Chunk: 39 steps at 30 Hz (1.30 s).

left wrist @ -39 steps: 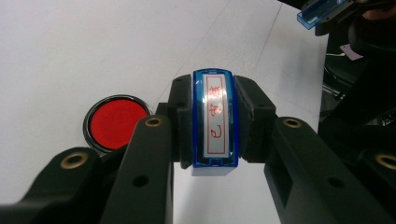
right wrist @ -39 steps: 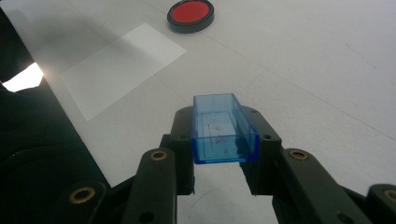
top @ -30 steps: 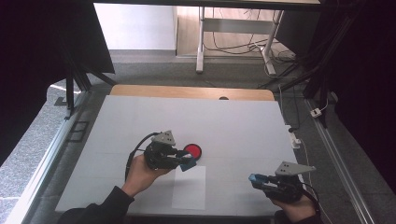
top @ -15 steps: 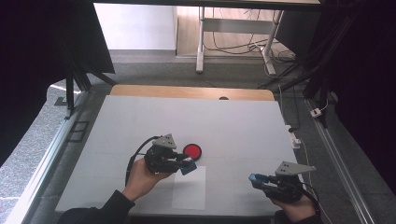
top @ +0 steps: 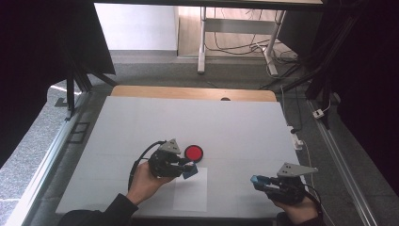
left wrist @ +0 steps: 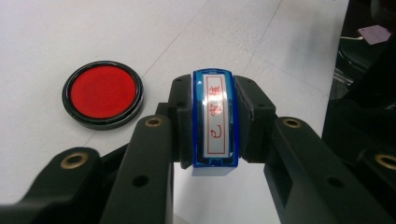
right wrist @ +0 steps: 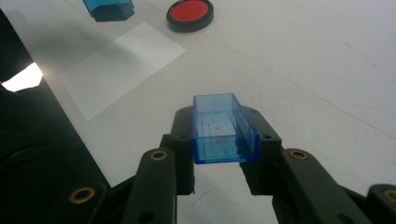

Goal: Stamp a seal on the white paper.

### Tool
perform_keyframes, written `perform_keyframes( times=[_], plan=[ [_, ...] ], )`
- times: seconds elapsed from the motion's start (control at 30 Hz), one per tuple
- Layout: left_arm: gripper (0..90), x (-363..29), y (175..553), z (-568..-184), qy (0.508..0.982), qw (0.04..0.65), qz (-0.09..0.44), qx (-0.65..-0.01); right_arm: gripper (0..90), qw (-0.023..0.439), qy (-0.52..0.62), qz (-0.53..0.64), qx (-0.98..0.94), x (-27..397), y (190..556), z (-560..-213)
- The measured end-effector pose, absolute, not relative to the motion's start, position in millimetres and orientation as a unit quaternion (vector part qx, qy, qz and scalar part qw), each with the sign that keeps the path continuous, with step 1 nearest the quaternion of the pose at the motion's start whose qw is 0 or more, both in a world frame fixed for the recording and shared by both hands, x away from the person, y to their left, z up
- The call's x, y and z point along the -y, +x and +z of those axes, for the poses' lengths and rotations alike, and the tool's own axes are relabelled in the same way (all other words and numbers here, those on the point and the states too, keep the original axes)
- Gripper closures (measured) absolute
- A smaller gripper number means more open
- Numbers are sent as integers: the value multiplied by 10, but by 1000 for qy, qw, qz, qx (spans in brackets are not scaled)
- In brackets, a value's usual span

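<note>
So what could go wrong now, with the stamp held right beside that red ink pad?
The left tool grips the blue stamp only by its narrow sides, so it might tilt or slip when pressed on the red ink pad. The stamp could also miss the white paper sheet and mark the table. The right tool holds the clear blue cap by one end; it might drop.

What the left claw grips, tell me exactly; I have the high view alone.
Observer: The left claw is shut on a blue plastic rectangular stamp; its white label bears red characters.
Operator: Now report the right claw.
Observer: The right claw is shut on a clear blue plastic rectangular cap, hollow, with faint red marks inside.
Operator: Describe the pad.
Observer: The round red ink pad has a shiny black rim and lies apart from the stamp.
</note>
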State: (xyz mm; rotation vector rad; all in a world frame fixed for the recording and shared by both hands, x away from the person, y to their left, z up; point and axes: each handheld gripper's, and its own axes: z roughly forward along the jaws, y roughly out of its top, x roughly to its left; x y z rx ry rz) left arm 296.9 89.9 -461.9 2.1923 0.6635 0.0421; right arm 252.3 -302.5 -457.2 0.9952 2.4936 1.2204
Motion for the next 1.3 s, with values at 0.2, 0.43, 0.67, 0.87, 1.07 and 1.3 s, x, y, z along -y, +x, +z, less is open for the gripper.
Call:
perform_keyframes(
  times=[0.2, 0.43, 0.67, 0.87, 1.07, 1.3],
  plan=[
    [702, -882, 2984, -4673, 873, 408, 18, -269, 684, 96, 336, 412, -842, 3024, 2522, -4572],
    [702, -843, 3002, -4757, 877, 396, 19, -270, 684, 95, 335, 410, -843, 3021, 2522, -4573],
    [702, -795, 3018, -4839, 882, 385, 18, -271, 684, 94, 335, 412, -842, 3020, 2524, -4575],
    [703, -739, 3008, -4896, 888, 373, 20, -266, 684, 93, 336, 410, -843, 3018, 2525, -4576],
    [703, -679, 2992, -4948, 895, 361, 28, -261, 684, 92, 336, 410, -843, 3017, 2524, -4576],
    [703, -652, 2979, -4989, 898, 355, 32, -258, 684, 92, 336, 410, -843, 3016, 2524, -4576]
  ],
)
